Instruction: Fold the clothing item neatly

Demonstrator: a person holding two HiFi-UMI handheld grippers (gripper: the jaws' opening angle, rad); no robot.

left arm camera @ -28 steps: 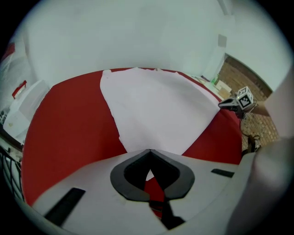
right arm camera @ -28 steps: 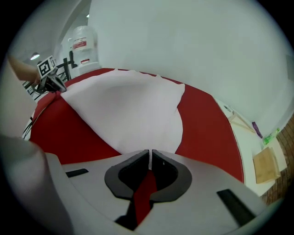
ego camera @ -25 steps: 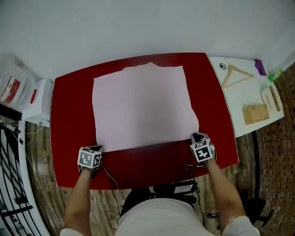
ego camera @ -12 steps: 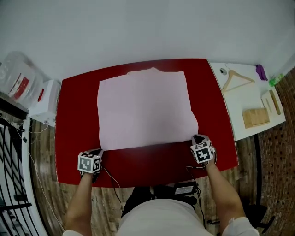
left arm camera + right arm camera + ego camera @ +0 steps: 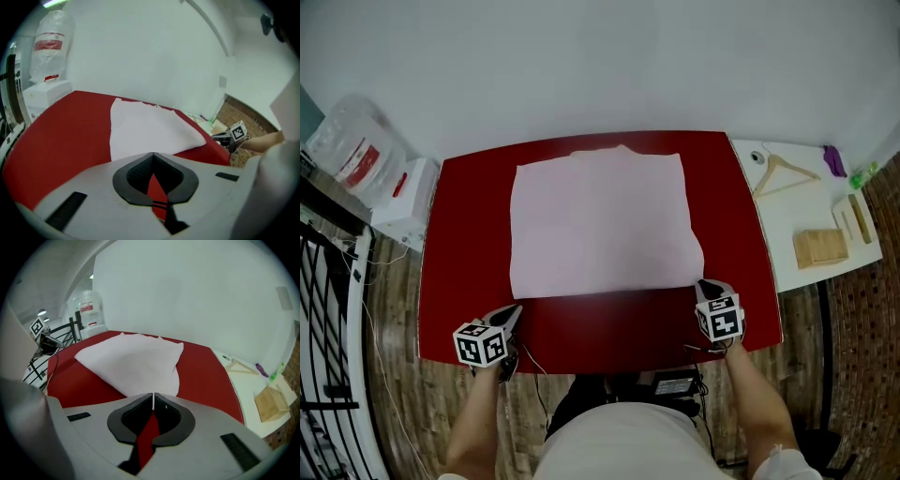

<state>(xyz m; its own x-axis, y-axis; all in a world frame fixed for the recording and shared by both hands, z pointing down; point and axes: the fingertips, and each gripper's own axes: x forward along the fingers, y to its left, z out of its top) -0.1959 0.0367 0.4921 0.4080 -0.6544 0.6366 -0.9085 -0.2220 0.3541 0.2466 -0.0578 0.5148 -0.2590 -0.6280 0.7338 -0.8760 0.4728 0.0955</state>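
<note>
A pale pink clothing item [image 5: 600, 220] lies spread flat on the red table [image 5: 469, 244], its far edge near the wall. My right gripper [image 5: 703, 284] is at the near right corner, and a thin sliver of the cloth [image 5: 131, 364] shows pinched between its closed tips [image 5: 153, 397]. My left gripper [image 5: 515, 311] hangs just off the near left corner, towards the table's front edge. Its jaws [image 5: 152, 154] are shut with only red table showing through them. The cloth [image 5: 145, 131] lies beyond it, apart from the tips.
A white side table [image 5: 797, 202] at the right carries a wooden hanger [image 5: 783, 172], a wooden block [image 5: 820, 247] and small items. A white box [image 5: 403, 192] and a plastic bag [image 5: 352, 150] stand at the left, beside a black metal rack [image 5: 328, 328].
My left gripper has risen and pulled back from the cloth's near left corner towards the table's front edge. The right gripper has lifted slightly at its corner. The head view has shifted.
</note>
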